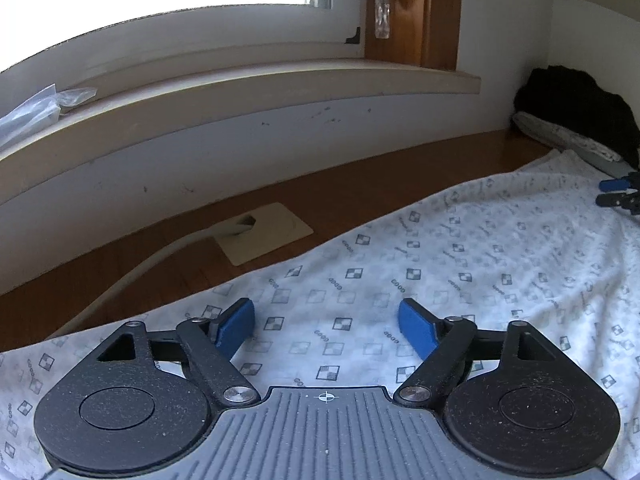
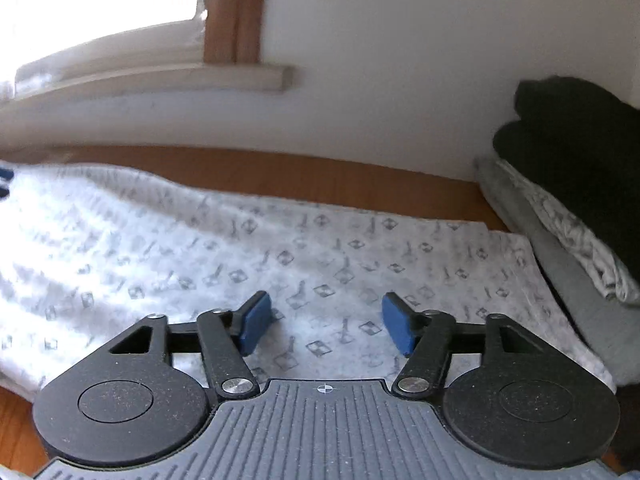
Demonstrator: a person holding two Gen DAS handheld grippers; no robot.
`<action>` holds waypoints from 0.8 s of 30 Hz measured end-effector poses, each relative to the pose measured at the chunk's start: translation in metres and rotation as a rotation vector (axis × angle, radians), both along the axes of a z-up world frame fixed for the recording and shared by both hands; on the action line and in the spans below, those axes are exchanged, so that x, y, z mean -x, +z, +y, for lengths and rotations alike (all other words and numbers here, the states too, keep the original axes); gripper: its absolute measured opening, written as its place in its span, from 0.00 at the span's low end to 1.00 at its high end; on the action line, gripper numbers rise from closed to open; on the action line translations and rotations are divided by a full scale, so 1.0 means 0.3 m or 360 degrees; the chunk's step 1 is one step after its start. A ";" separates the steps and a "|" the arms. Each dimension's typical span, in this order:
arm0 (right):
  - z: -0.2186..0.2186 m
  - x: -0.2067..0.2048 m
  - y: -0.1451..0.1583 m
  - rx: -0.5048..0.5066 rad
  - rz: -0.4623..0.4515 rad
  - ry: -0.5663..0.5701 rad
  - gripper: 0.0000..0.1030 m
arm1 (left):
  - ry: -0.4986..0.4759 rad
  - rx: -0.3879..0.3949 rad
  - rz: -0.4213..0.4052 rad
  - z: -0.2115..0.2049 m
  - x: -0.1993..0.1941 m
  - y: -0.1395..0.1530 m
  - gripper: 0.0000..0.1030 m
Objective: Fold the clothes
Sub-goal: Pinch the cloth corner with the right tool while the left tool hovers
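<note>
Both grippers hang open over the spread garment, nothing pinched.

The printed white garment (image 1: 400, 264) lies flat on the wooden table (image 1: 280, 196), filling the lower and right part of both views; its far edge runs diagonally from lower left to upper right in the left wrist view. The left gripper (image 1: 326, 326) has its 2 blue pads spread wide with only cloth below them, and the right gripper (image 2: 326, 326) is likewise spread and empty. Risks, as I judge them: closing too high would catch no fabric; biting too deep could gather 2 layers and bunch the fold. At the right of the frame a pile of clothes (image 2: 568, 184) touches the garment's edge, so a lifted edge might drag it. The white cord (image 1: 132, 276) at the left could snag.
</note>
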State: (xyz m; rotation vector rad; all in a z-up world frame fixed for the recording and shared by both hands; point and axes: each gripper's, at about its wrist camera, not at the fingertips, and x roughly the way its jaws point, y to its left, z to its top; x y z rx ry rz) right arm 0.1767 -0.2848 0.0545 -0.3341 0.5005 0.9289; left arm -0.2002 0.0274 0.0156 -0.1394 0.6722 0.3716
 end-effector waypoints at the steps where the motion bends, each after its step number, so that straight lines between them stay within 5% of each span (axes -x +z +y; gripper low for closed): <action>1: -0.012 -0.006 -0.002 -0.0017 0.0008 -0.0019 0.64 | 0.0001 0.0003 -0.0002 0.001 0.000 -0.001 0.80; 11: -0.356 -0.051 0.001 -0.0263 0.0036 -0.0463 0.63 | 0.0013 -0.0003 -0.0004 0.004 0.001 -0.003 0.81; 14: -0.432 -0.082 -0.014 -0.0294 0.0126 -0.0546 0.51 | 0.0022 -0.0007 -0.0001 -0.005 -0.003 -0.002 0.81; 24: -0.437 -0.177 -0.037 -0.0366 0.0234 -0.0702 0.45 | 0.0015 -0.0003 -0.0005 0.005 0.000 -0.004 0.81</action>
